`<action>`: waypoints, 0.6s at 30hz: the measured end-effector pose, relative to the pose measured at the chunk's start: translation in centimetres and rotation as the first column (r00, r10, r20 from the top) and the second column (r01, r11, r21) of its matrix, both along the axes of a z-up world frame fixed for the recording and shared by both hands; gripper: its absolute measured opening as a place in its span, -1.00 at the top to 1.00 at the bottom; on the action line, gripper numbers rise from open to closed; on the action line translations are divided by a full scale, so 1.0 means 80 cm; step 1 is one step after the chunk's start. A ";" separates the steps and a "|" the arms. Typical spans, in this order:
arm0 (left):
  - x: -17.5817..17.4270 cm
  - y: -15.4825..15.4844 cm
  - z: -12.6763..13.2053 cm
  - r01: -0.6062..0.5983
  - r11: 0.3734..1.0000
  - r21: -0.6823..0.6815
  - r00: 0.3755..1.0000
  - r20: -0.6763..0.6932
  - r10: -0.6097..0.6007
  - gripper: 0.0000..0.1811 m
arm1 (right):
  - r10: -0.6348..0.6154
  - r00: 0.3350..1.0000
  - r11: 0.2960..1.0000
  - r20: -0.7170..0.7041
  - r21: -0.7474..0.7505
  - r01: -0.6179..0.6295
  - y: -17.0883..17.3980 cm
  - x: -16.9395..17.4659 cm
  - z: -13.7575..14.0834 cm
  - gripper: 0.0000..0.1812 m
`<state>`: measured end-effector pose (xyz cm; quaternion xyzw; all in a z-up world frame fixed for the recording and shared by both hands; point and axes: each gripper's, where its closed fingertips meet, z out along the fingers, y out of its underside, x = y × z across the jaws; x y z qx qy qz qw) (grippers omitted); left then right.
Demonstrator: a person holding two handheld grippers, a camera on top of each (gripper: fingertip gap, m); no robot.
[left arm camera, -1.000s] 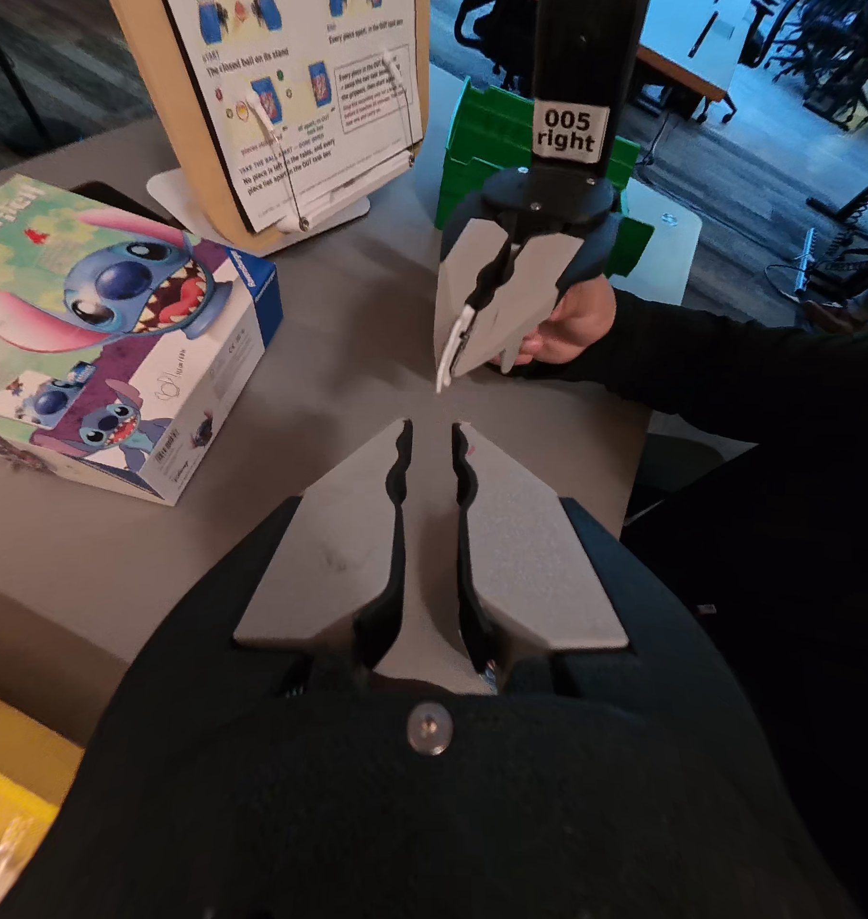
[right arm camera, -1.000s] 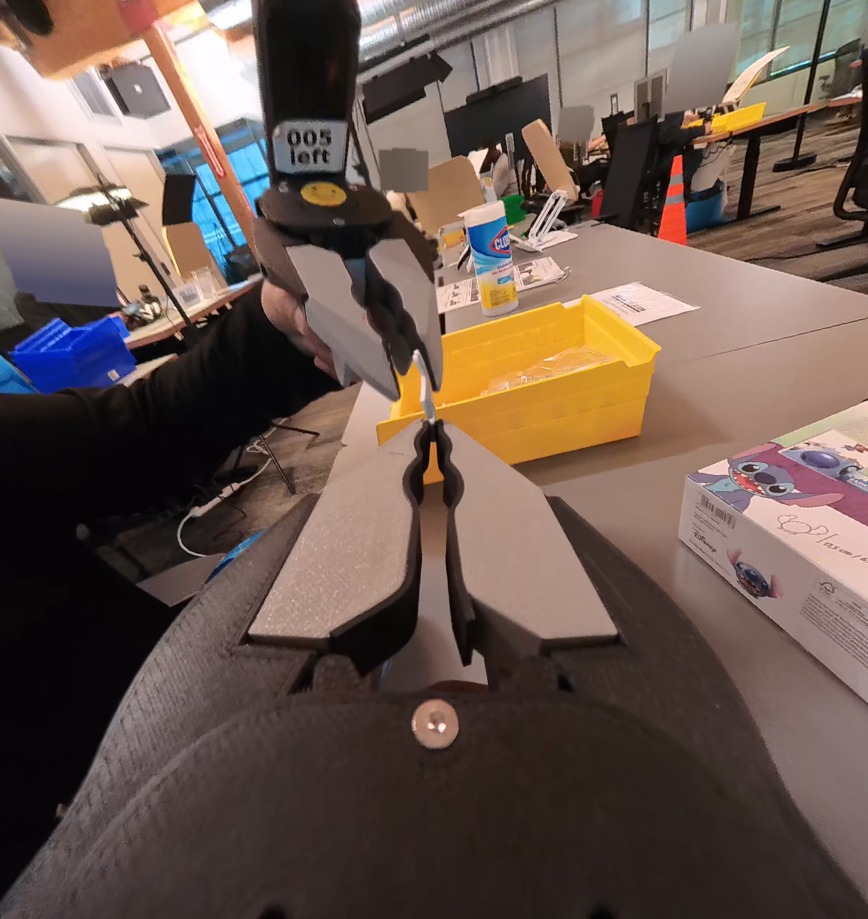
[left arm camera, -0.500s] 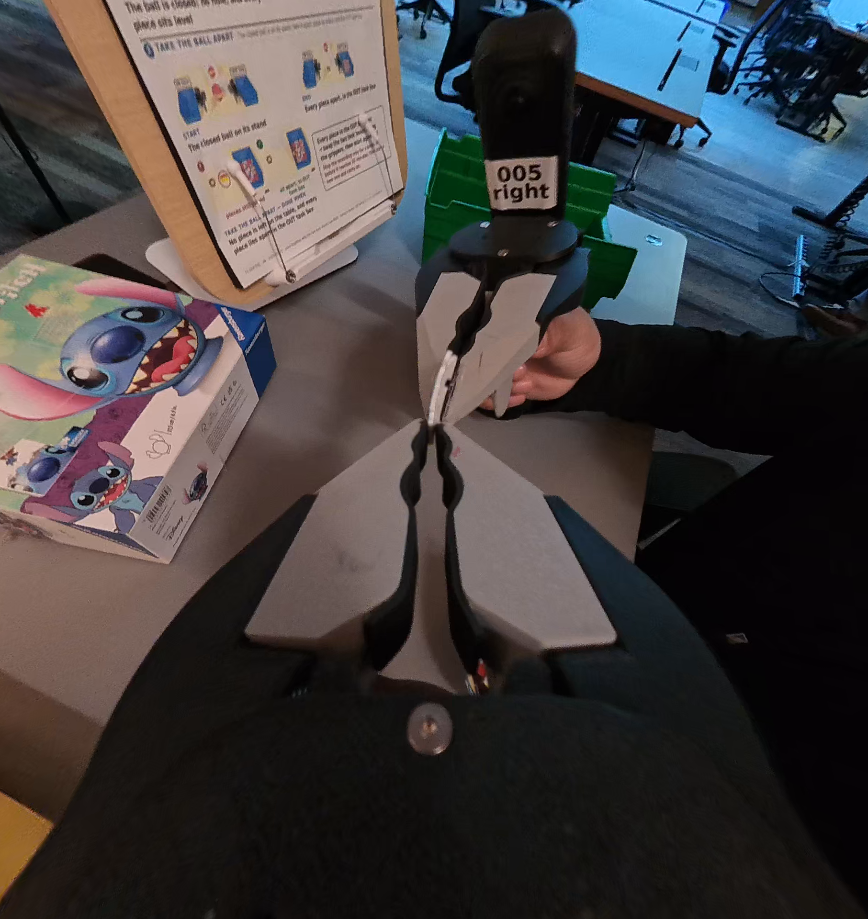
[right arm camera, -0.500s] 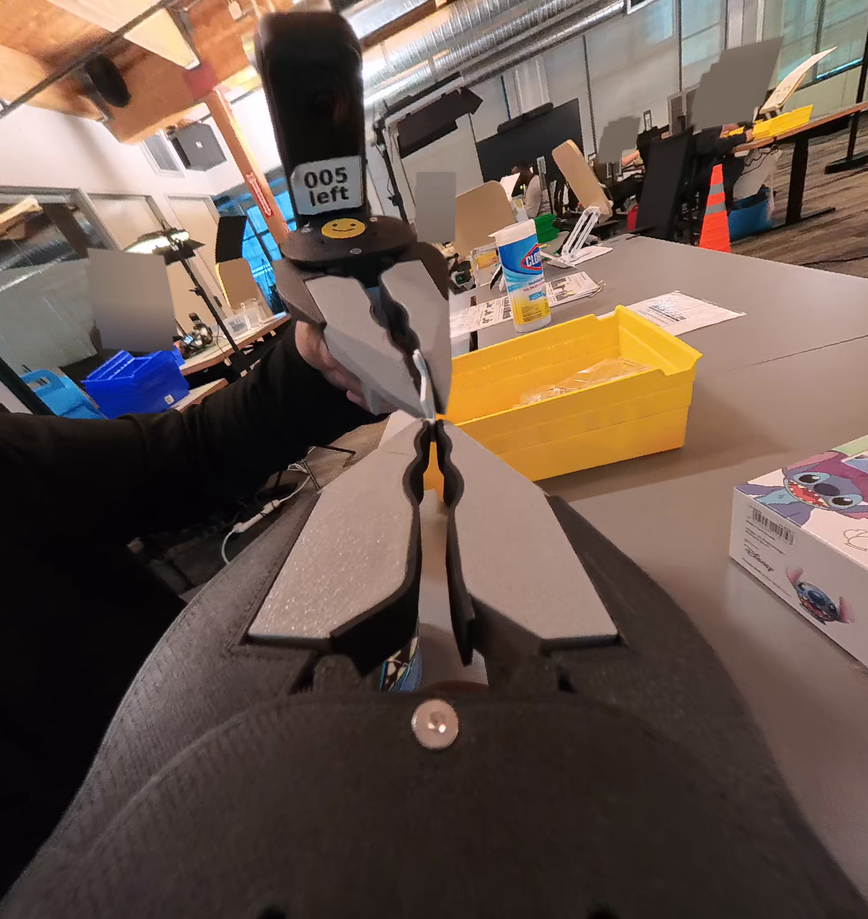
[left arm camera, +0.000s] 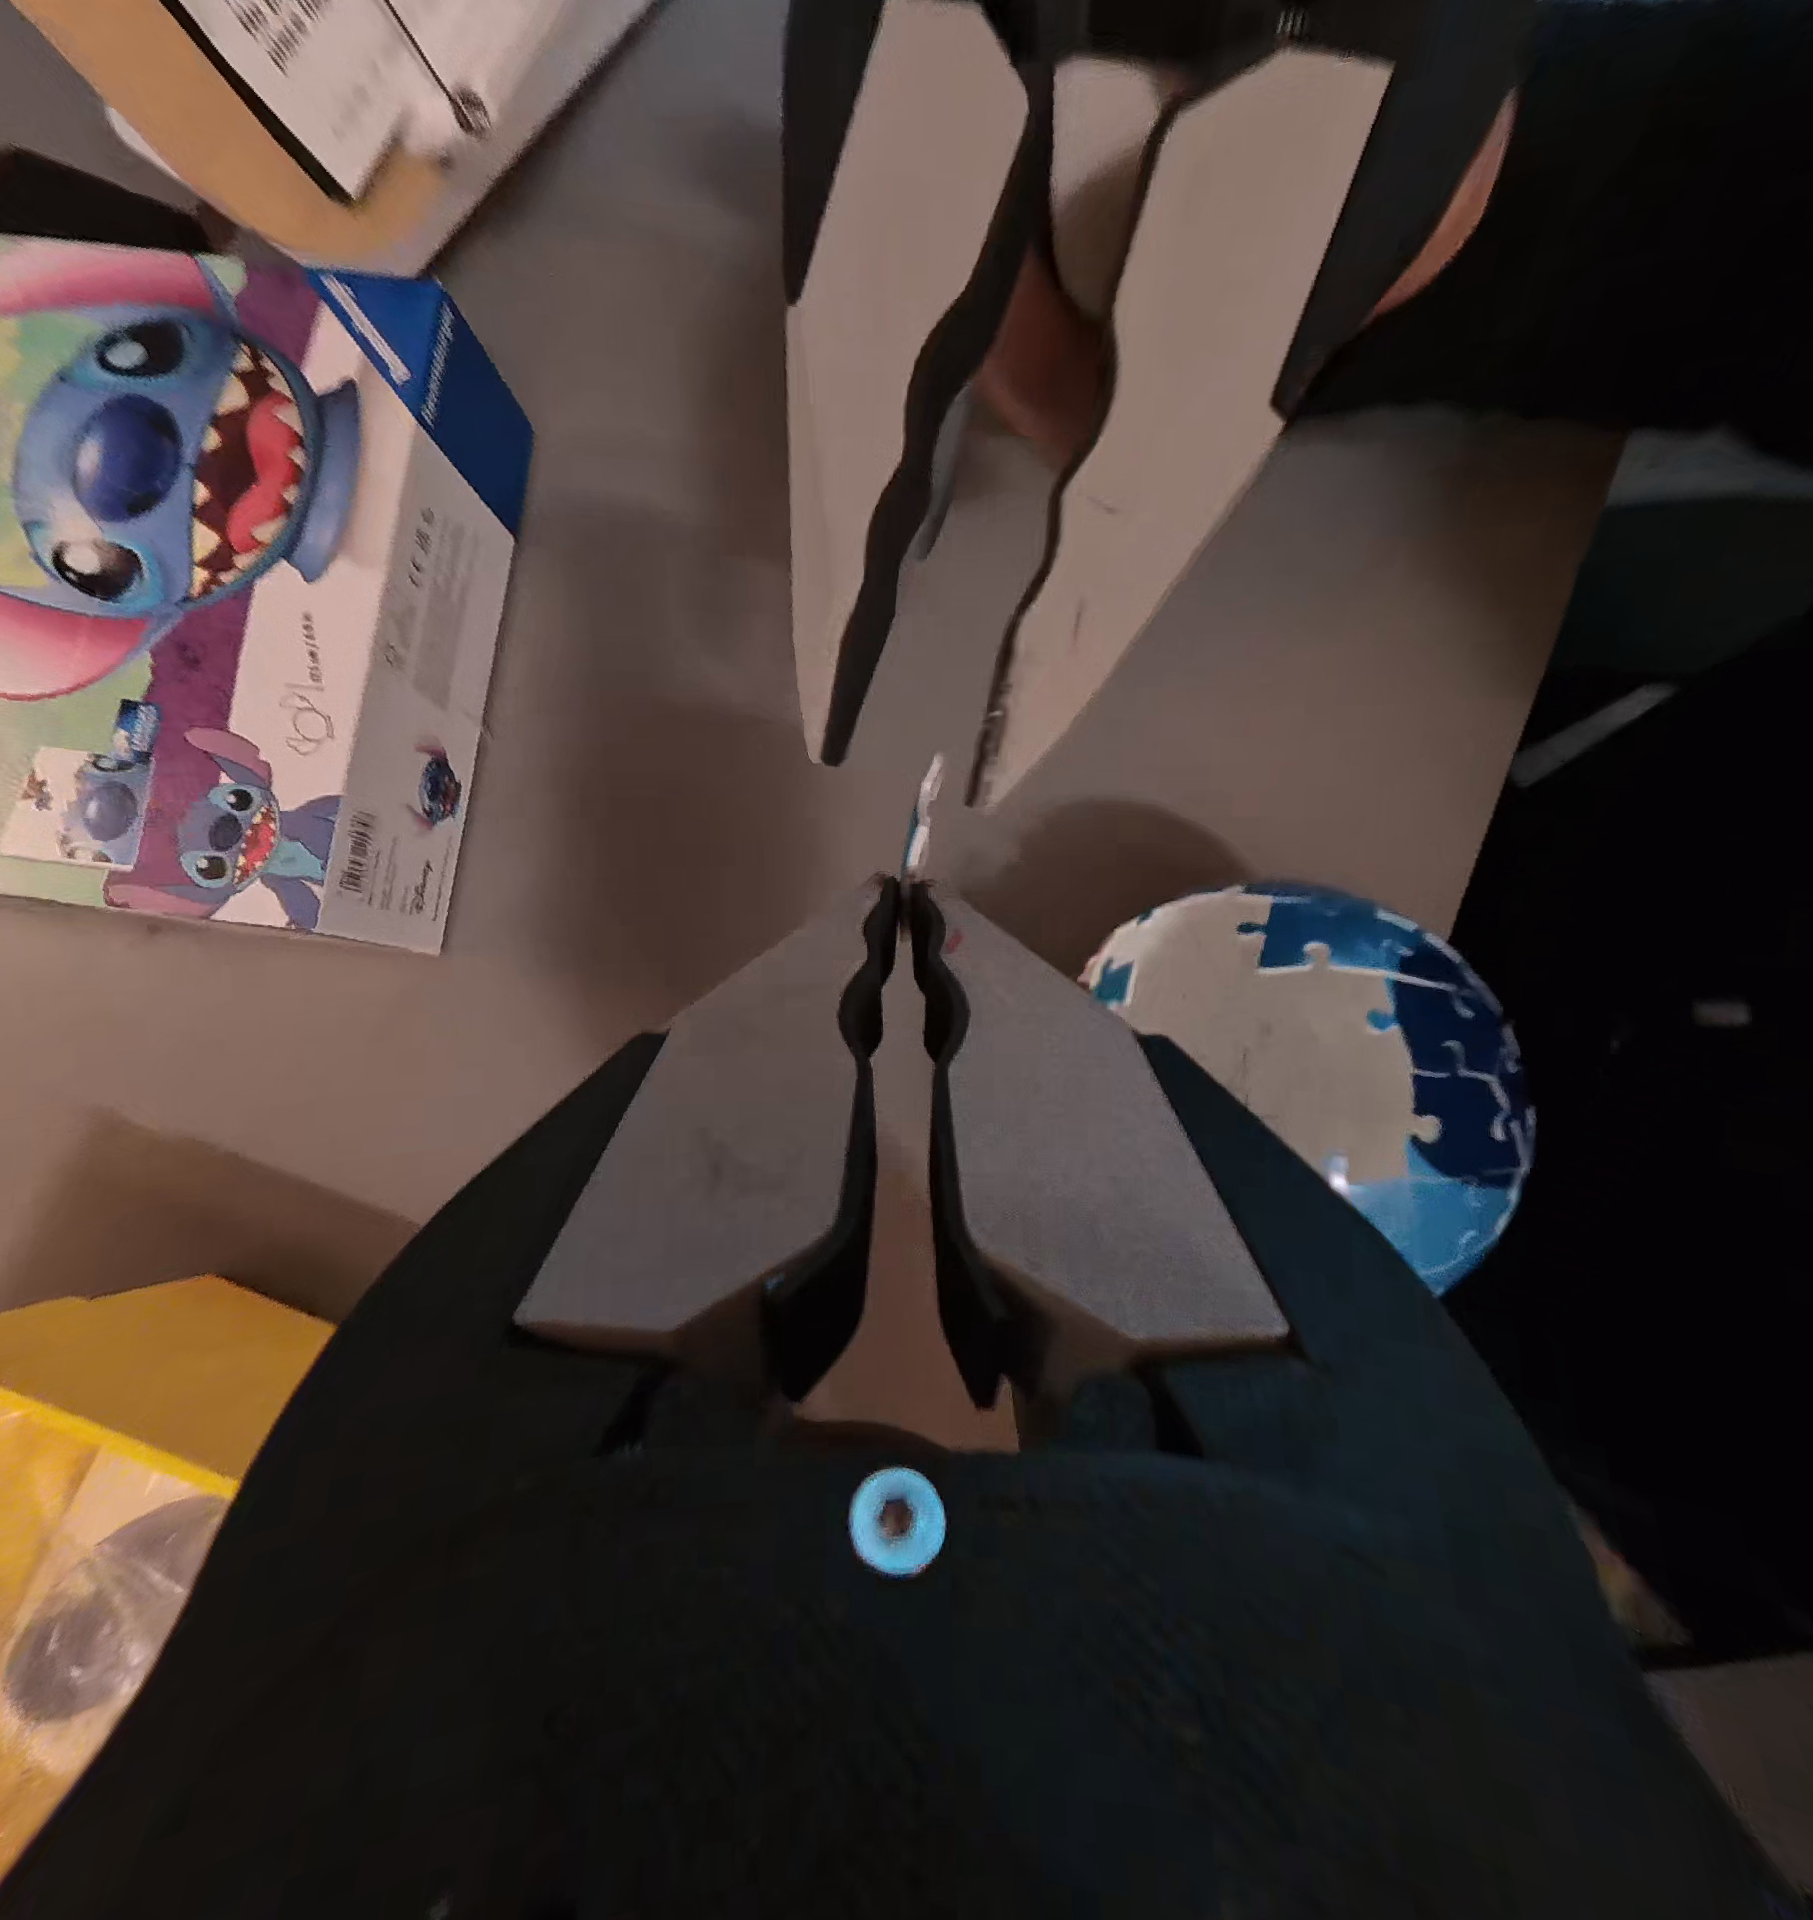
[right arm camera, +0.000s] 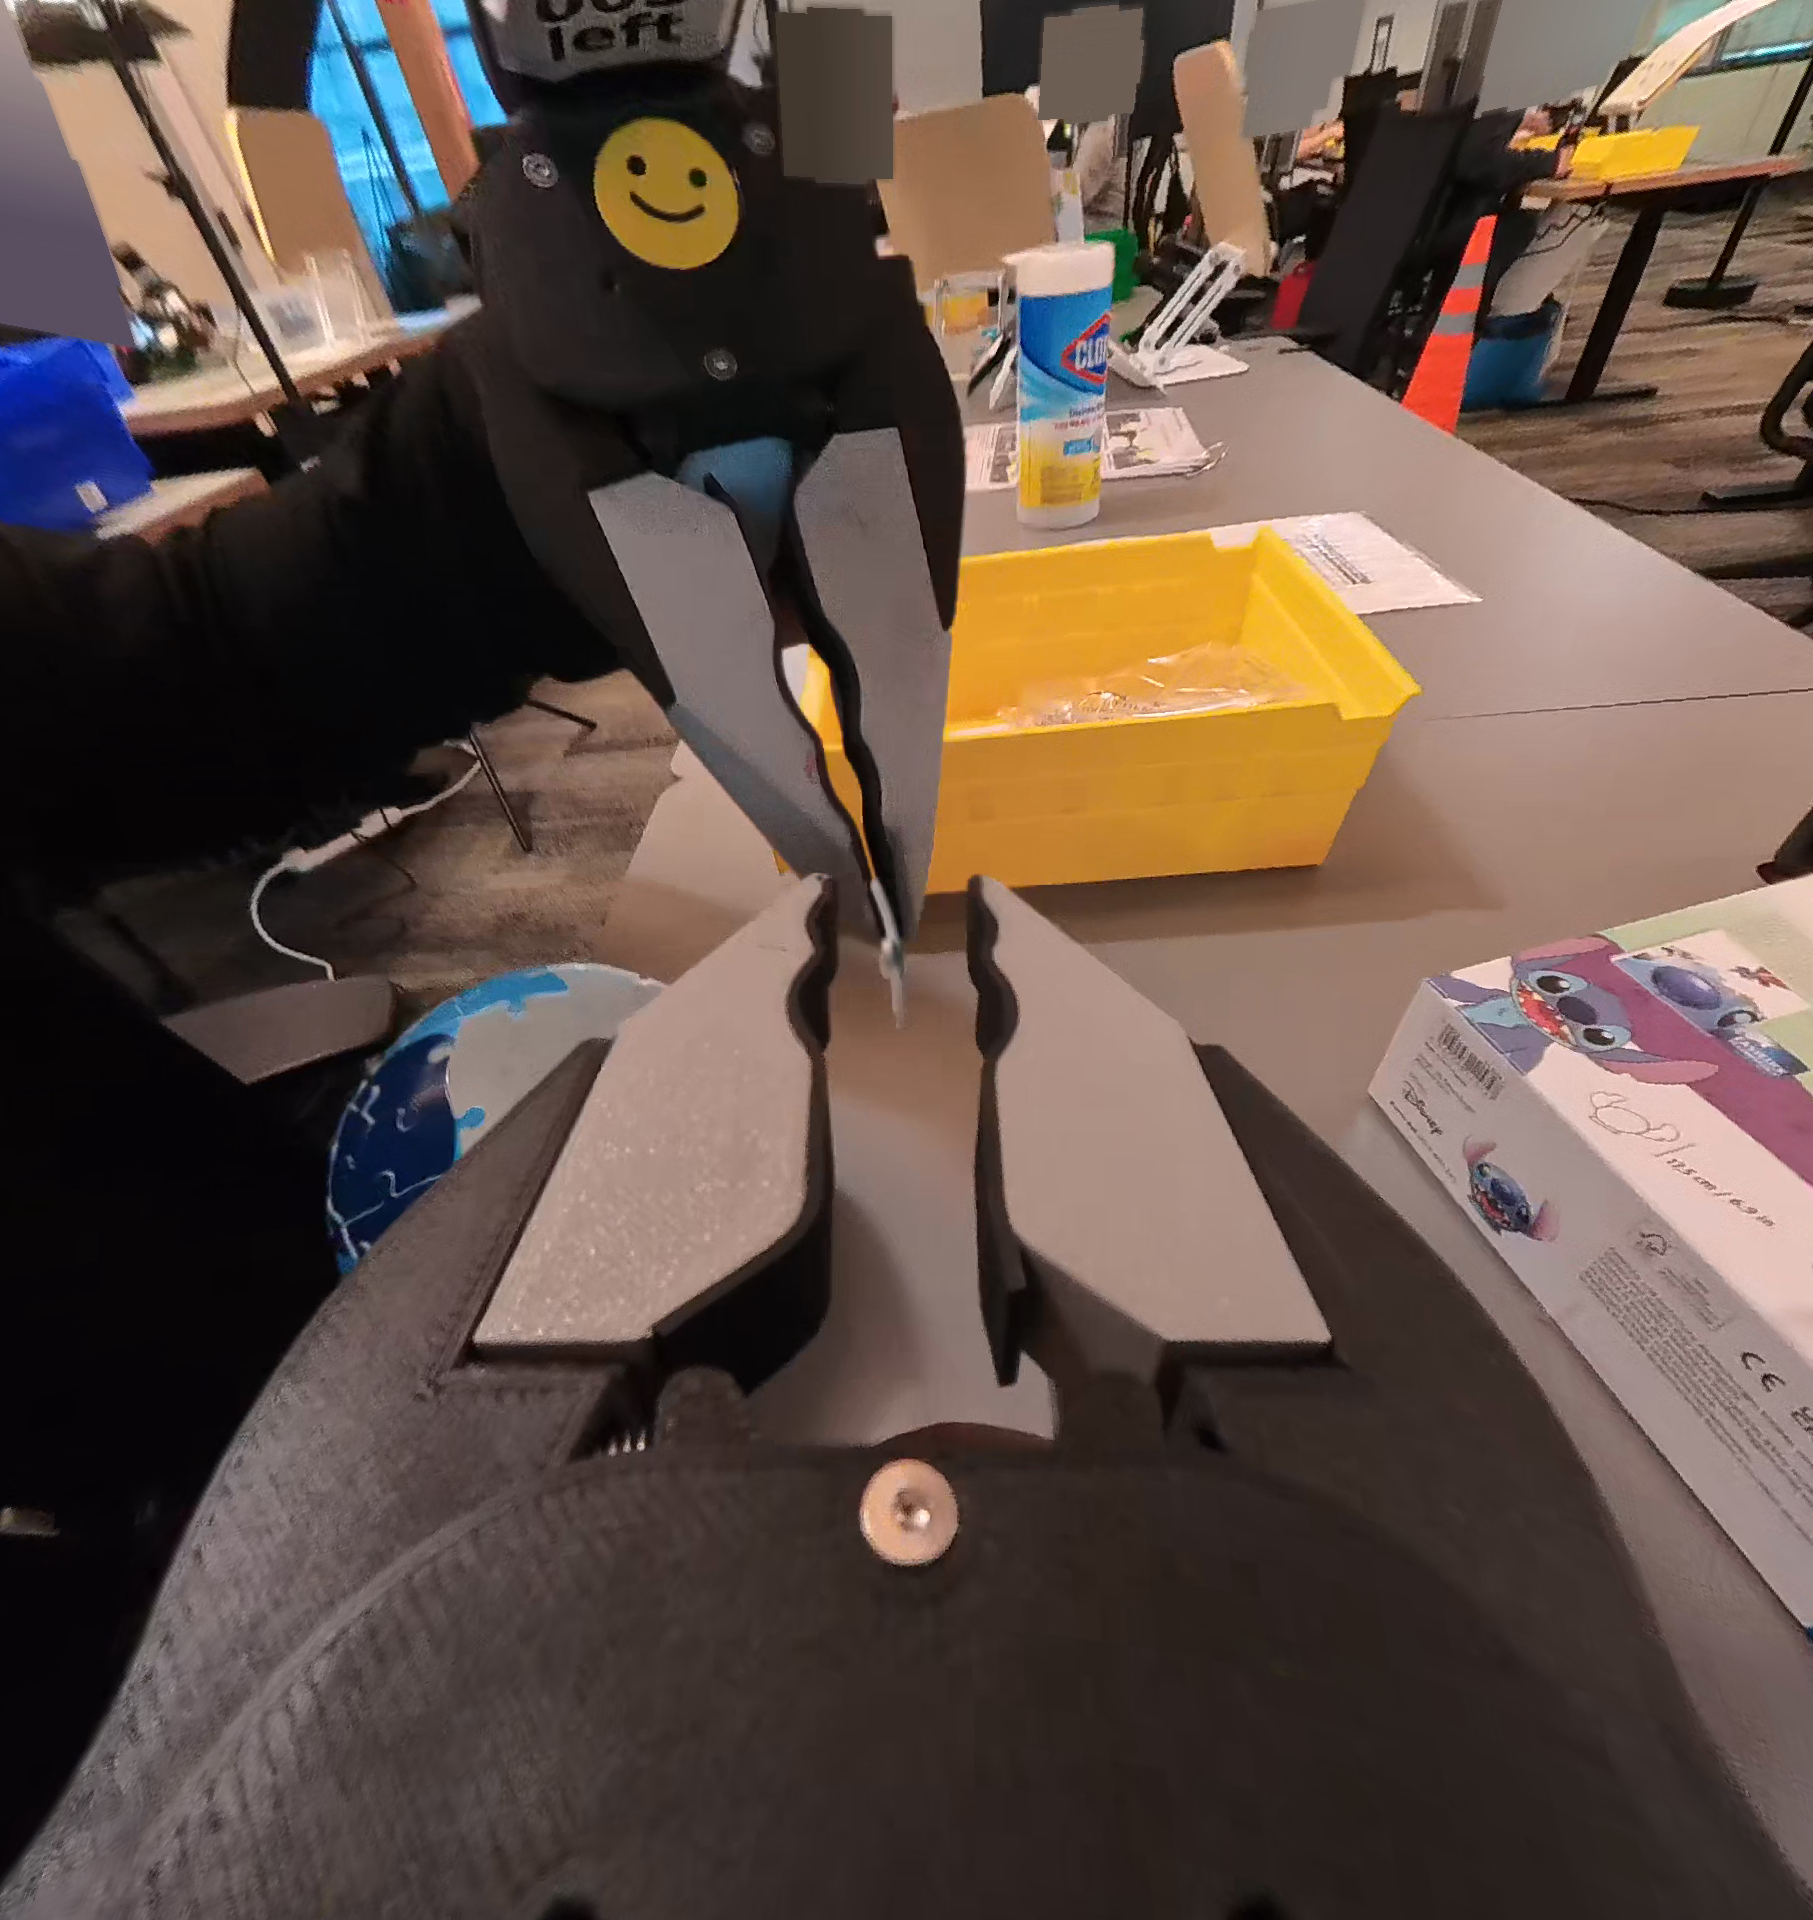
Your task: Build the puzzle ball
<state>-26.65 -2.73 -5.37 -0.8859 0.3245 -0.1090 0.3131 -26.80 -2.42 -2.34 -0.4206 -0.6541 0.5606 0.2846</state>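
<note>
Your left wrist view dim, motion-blurred around puzzle box (left arm camera: 227, 582); soft shadows on table (left arm camera: 653, 935) beside it. Right wrist view brighter, sharper; daylight from windows far behind box; wide-angle bending at edges.

Two close wrist views face each other, sharing the grey table (left arm camera: 673, 582).

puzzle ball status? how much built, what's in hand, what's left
Partly built: the puzzle ball shows joined blue pieces at one side and a wide bare white area. In hand: the left claw is shut on a thin puzzle piece, seen edge-on; the right claw is open around it. Left: fit this piece and cover the white area. The yellow bin holds a clear bag; contents unclear.
</note>
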 end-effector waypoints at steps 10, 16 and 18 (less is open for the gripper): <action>0.003 -0.012 -0.019 0.024 0.999 -0.025 0.996 -0.088 -0.026 1.00 | 0.024 0.993 0.996 0.116 0.079 -0.033 -0.008 0.000 -0.036 1.00; 0.003 -0.016 -0.021 0.029 0.998 -0.054 0.997 -0.065 -0.033 1.00 | 0.054 0.988 0.998 0.144 0.035 -0.059 -0.009 0.005 -0.036 0.88; 0.004 -0.015 -0.021 0.031 0.998 -0.055 0.998 -0.061 -0.035 1.00 | 0.079 0.986 0.996 0.148 0.028 -0.084 -0.014 0.007 -0.038 0.88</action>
